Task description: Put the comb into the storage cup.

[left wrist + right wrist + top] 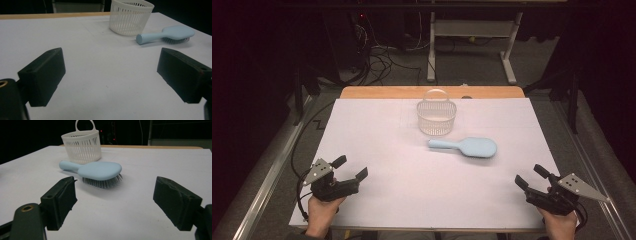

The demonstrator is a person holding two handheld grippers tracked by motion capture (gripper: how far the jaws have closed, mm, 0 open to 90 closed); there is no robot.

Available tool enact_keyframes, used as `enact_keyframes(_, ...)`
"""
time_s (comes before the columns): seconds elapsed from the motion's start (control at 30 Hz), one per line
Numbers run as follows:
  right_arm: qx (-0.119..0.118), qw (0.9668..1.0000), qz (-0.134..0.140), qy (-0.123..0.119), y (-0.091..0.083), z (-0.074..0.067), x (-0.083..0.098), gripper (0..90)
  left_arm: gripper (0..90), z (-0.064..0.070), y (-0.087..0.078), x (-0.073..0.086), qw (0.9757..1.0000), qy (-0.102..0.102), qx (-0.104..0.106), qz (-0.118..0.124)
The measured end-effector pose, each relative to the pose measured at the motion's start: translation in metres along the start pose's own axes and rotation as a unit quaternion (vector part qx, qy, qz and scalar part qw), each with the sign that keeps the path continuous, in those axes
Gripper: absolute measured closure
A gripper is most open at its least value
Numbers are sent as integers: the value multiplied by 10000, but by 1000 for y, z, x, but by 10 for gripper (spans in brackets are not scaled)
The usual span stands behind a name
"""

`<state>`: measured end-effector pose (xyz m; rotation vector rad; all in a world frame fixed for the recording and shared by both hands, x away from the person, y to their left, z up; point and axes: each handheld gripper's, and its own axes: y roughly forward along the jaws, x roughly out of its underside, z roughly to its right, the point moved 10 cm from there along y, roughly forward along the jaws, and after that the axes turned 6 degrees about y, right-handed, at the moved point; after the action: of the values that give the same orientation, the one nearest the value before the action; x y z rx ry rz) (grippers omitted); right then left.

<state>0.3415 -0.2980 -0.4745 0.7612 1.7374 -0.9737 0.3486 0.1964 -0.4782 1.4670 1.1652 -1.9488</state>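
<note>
Mid-desk [377, 200]: pale blue plastic hairbrush [464, 147] lying bristles-down, just in front of white slotted plastic basket [436, 117]. Left gripper [351, 168] and right gripper [529, 176] both wide, empty, well apart from it. Best grabbed by the handle, level, then lowered into basket.

Hairbrush [464, 147] lies just before basket [436, 116] on table [377, 150].
</note>
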Motion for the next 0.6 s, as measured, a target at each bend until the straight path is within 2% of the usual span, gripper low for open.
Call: enact_keyframes(0.6,-18,10000,12,7,0,-2,0,193,71,2,2,2,10000,-21,40,-51)
